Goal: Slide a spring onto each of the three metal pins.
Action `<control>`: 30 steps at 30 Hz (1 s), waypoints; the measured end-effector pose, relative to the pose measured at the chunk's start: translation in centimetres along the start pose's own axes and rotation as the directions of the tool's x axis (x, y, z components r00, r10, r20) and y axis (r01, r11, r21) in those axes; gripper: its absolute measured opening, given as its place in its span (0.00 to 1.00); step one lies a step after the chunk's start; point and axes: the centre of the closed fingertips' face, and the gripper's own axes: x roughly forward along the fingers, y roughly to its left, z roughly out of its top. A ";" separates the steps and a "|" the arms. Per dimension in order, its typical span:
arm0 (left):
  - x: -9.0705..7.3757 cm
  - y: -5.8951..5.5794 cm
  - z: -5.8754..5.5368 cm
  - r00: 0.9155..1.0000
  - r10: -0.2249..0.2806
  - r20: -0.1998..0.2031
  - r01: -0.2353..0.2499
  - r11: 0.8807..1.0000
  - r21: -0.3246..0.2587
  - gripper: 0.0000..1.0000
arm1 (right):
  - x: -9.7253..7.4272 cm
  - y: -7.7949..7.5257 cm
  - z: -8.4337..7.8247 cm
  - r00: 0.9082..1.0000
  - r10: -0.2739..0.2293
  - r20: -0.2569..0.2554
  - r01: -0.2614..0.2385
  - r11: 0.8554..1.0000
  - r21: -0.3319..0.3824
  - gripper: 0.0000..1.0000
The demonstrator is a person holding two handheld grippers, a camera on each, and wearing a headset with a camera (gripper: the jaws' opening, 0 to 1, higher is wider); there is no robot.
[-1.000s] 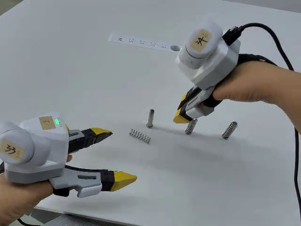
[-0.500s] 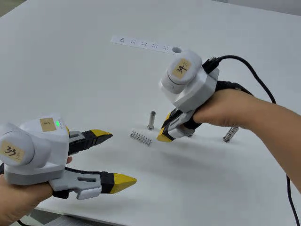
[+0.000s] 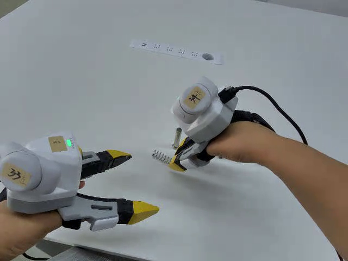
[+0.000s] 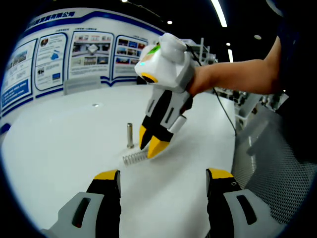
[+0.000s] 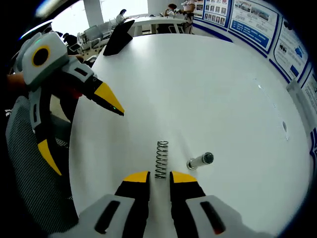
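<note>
A loose spring [image 3: 160,157] lies flat on the white table [image 3: 81,81], just left of a bare upright metal pin [image 3: 178,137]. My right gripper [image 3: 176,163] is tipped down with its tips at the spring's right end. In the right gripper view its jaws [image 5: 159,177] stand a narrow gap apart, with the spring [image 5: 161,157] stretching away from that gap and the pin [image 5: 200,160] to its right. My left gripper [image 3: 133,183] hovers wide open near the table's front, holding nothing. Over its jaws [image 4: 163,174], the left gripper view takes in the spring [image 4: 132,158], pin [image 4: 130,135] and right gripper [image 4: 151,144].
A white power strip [image 3: 176,50] lies at the back of the table. A black cable [image 3: 272,109] trails from the right gripper over the arm. The table's front edge [image 3: 163,255] runs just below the left gripper. A mesh chair [image 4: 277,163] stands beside the table.
My right gripper has moved left and down, from the two spring-covered pins to the loose spring's end. Its hand now hides those pins. The left gripper has stayed put.
</note>
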 end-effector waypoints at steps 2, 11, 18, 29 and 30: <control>0.0 0.1 -0.1 1.000 0.002 0.000 -0.002 1.000 -0.001 0.72 | 0.2 0.0 -0.2 1.000 -0.001 -0.005 0.001 1.000 0.005 0.17; 0.0 0.0 -0.3 1.000 0.003 -0.003 -0.003 1.000 -0.005 0.71 | 0.7 -0.1 -0.5 1.000 -0.006 -0.008 0.006 1.000 0.028 0.15; -0.1 0.1 -0.2 1.000 0.005 -0.002 -0.005 1.000 -0.006 0.71 | 0.7 -0.3 -0.5 1.000 -0.011 -0.007 0.011 1.000 0.027 0.12; -0.1 0.1 -0.2 1.000 0.005 0.001 -0.005 1.000 -0.006 0.71 | -0.3 -0.1 -0.6 1.000 -0.018 -0.018 0.018 1.000 0.004 0.11; 0.0 0.1 -0.1 1.000 0.004 0.003 -0.004 1.000 -0.005 0.71 | -0.6 -0.1 -0.6 1.000 -0.020 -0.020 0.020 1.000 0.002 0.11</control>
